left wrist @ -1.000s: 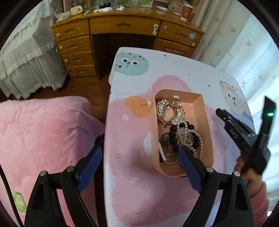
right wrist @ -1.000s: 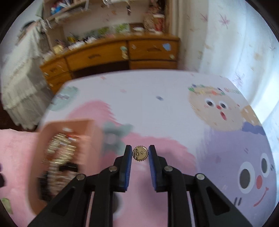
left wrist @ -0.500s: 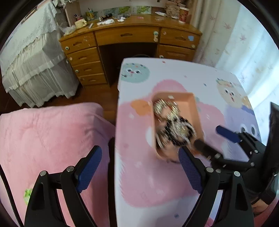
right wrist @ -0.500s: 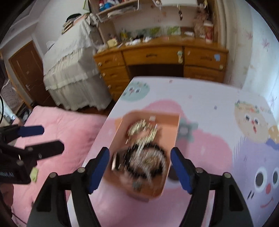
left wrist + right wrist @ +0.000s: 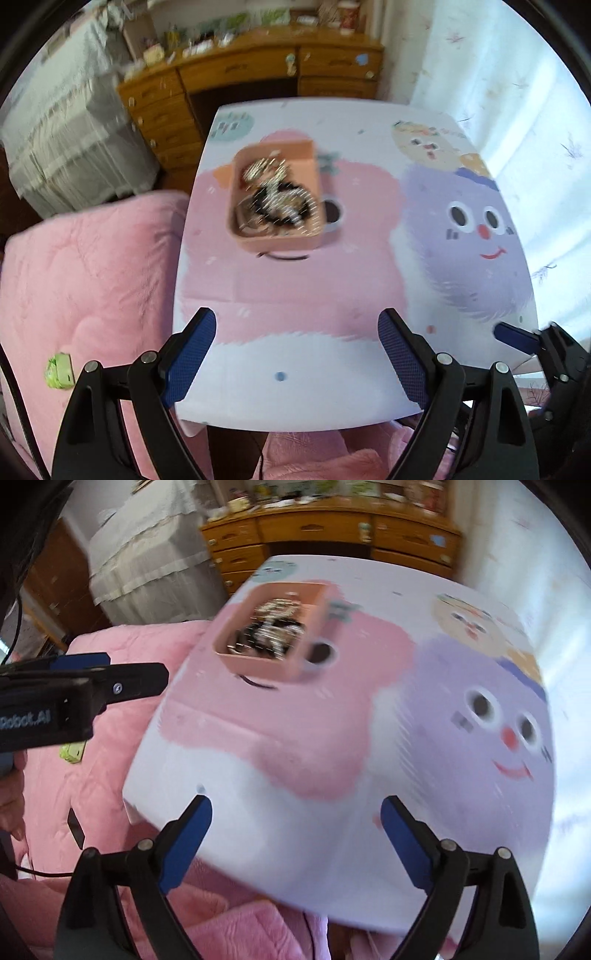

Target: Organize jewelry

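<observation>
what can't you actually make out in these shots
- Jewelry in the pink box: motion blur in both views smears it into one tangle, so single pieces cannot be told apart.
- Desk top clutter: too small and blurred in both views.
- Right gripper in the left wrist view: cut off by the frame edge; only one blue pad shows.
- Small green thing on the pink quilt: too small to identify.

A peach-pink rectangular plastic tray [image 5: 277, 236] holds gold, black and pearl-white jewelry [image 5: 275, 195]. The desk's white cartoon-printed cloth [image 5: 295, 295] shows pink and lilac fuzzy faces. Both tools carry blue pads [image 5: 190, 354].
</observation>
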Available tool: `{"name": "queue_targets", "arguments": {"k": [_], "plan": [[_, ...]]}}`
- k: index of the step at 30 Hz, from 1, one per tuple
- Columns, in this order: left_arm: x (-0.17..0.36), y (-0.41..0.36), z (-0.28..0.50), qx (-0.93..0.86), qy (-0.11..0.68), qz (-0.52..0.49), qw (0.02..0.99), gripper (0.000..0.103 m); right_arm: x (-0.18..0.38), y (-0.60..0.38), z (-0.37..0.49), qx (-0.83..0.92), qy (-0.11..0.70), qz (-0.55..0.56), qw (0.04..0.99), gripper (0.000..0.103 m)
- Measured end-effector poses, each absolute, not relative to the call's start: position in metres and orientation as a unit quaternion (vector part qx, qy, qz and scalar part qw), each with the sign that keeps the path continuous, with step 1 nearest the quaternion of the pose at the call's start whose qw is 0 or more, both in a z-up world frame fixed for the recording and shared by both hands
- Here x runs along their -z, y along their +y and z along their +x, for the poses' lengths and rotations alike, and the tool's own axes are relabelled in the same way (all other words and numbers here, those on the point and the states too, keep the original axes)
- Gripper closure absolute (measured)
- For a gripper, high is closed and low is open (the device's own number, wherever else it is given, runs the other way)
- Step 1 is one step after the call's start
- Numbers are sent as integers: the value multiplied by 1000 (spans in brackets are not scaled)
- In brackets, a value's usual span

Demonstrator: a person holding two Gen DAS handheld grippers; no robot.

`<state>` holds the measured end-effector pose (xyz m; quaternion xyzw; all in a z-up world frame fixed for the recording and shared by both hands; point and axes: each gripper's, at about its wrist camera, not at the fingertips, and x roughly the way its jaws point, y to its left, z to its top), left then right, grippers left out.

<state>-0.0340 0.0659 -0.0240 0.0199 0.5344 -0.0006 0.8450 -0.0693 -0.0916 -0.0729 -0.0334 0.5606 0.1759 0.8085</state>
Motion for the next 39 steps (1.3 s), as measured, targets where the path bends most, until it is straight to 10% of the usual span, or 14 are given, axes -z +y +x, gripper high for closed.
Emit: {"name": "queue_targets", "arguments": {"k": [12,39], "plan": [[-27,-14,-71,-18,454,13,891,15,2,-213,-100,-108,523,142,833,8],[-19,-28,-88,-63,466,-36,882,1,-20,-211,-105,-114,460,28,880,0]]}}
